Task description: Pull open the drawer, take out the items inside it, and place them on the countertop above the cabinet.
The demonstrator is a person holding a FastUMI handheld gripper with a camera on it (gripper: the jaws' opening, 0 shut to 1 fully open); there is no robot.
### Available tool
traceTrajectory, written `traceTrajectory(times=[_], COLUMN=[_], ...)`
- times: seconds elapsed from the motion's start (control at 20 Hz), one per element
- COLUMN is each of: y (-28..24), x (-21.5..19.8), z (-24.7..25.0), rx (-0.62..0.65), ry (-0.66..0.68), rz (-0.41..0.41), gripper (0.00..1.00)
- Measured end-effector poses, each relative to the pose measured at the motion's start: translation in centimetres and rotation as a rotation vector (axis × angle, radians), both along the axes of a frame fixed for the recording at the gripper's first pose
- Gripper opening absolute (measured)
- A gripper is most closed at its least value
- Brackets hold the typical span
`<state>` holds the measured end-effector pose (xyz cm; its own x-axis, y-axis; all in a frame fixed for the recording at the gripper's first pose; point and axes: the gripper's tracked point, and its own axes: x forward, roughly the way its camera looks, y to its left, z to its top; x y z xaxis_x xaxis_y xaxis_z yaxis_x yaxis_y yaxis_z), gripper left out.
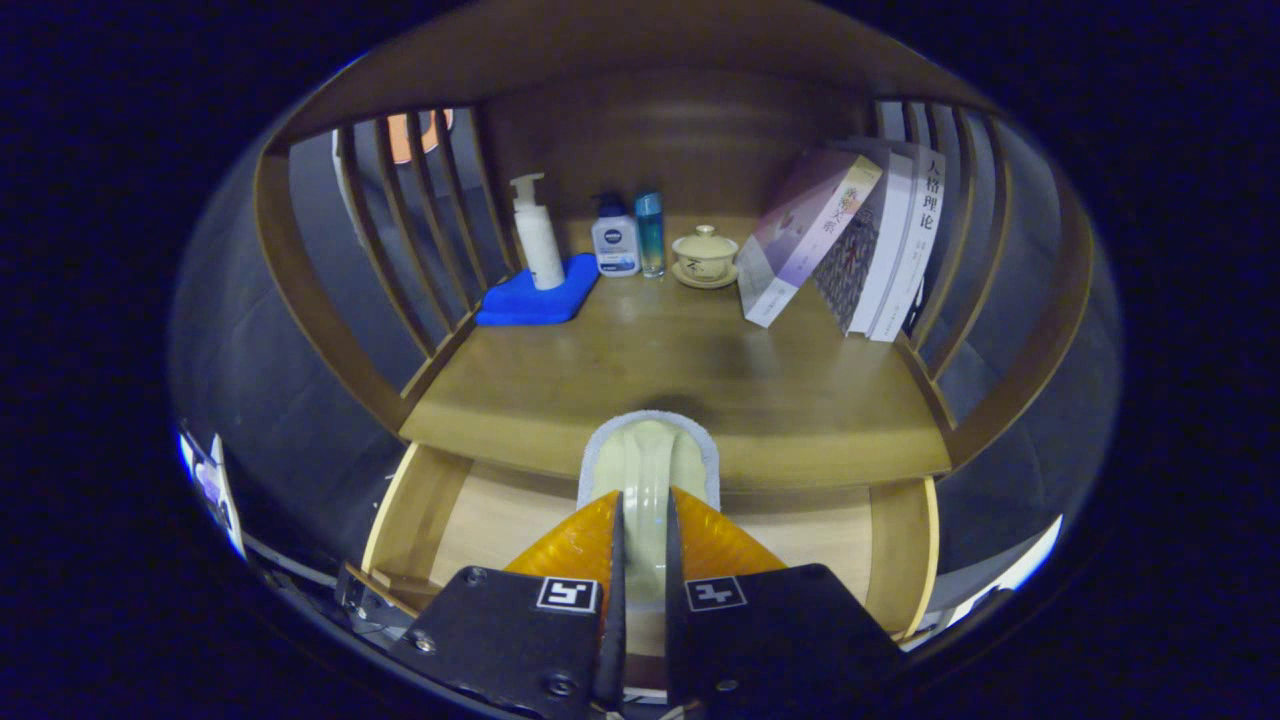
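My gripper [645, 500] is shut on a pale green brush-like item with a grey fuzzy rim [650, 455], which stands up between the fingers. It is held above the open drawer [480, 520], whose light wood bottom shows on both sides of the fingers. The item's top reaches over the front edge of the wooden countertop [690, 370] just beyond the drawer.
At the back of the countertop stand a white pump bottle [535, 235] on a blue pad [530, 300], a small white bottle [614, 240], a blue bottle [650, 232], a lidded cup on a saucer [705, 255] and leaning books [850, 240]. Slatted wooden sides [420, 240] flank it.
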<state>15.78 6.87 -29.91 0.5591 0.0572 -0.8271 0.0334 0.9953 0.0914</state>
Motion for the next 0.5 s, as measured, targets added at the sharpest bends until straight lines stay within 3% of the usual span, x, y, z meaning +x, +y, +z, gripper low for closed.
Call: traceTrajectory(times=[0.5], y=[0.3], x=[8.4], z=[-2.2], rx=[-0.048], ry=[0.034], rz=[-0.022], gripper=[0.19])
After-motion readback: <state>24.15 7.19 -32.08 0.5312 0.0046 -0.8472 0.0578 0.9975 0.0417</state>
